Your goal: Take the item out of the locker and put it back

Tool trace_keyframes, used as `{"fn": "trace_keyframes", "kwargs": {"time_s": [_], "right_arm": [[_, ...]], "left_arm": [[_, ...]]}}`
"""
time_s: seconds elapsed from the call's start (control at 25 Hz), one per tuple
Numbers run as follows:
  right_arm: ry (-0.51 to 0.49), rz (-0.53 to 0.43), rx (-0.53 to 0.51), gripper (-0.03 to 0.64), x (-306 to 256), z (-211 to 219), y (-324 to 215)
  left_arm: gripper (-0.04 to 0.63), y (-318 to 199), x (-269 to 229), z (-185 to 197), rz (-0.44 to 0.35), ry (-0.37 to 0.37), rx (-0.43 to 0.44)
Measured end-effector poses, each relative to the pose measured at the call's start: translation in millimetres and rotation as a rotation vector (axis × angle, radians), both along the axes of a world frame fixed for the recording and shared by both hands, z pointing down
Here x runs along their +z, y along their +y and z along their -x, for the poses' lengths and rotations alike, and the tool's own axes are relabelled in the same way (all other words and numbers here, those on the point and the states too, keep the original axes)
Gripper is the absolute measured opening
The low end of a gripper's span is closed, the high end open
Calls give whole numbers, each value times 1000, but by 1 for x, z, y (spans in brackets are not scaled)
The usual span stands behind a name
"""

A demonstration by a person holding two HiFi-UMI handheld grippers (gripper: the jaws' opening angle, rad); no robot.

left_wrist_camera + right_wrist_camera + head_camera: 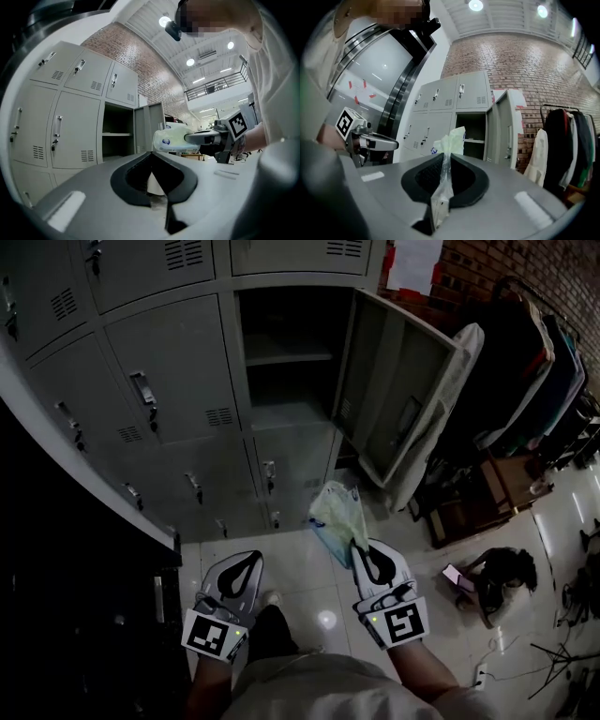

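Pinching a pale green plastic bag (336, 512) — its blue label (167, 142) unreadable — is the right gripper (360, 546); the left gripper (251, 559) is closed, empty.

Dark clothes (534, 371) hang on a rack at the upper right, before a brick wall (553, 268). A black bag (502, 573) lies on the tiled floor (300, 563), lower right.

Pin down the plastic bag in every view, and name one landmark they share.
Head view: plastic bag at centre, at the tip of the right gripper, below the open locker.
Left gripper view: right of centre, beside the locker.
Right gripper view: centre, pinched between the jaws.
Shared landmark: the open locker.
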State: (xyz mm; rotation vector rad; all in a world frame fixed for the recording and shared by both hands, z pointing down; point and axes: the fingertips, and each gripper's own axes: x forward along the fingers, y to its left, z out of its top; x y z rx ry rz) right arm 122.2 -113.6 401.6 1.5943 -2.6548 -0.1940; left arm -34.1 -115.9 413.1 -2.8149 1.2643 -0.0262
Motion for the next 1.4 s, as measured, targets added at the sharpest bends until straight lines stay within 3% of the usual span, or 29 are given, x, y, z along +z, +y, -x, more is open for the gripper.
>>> {"fn": "trace_keyframes", "kwargs": {"time_s": [0.2,0.44,0.64,0.88,1.04,1.4], "right_arm": [[4,24,-50,12,15,-12,78],[2,60,-74,12,18,-14,127],[-15,32,-60,12,9,-10,143],[-17,24,-60,12,-7,6,146],[-71,0,-62,12,-20,15,150],[-56,7,-66,12,-20,19,155]], "left_arm": [[0,79,8,-30,30,-2,-8],[0,125,3,-23,30,19,-60],[0,137,-1,-13,18,-1,-55],[0,138,-23,10,-4,29,-74],[0,142,-23,19,-5,33,-79],[0,148,-21,15,-10,43,-65]]}}
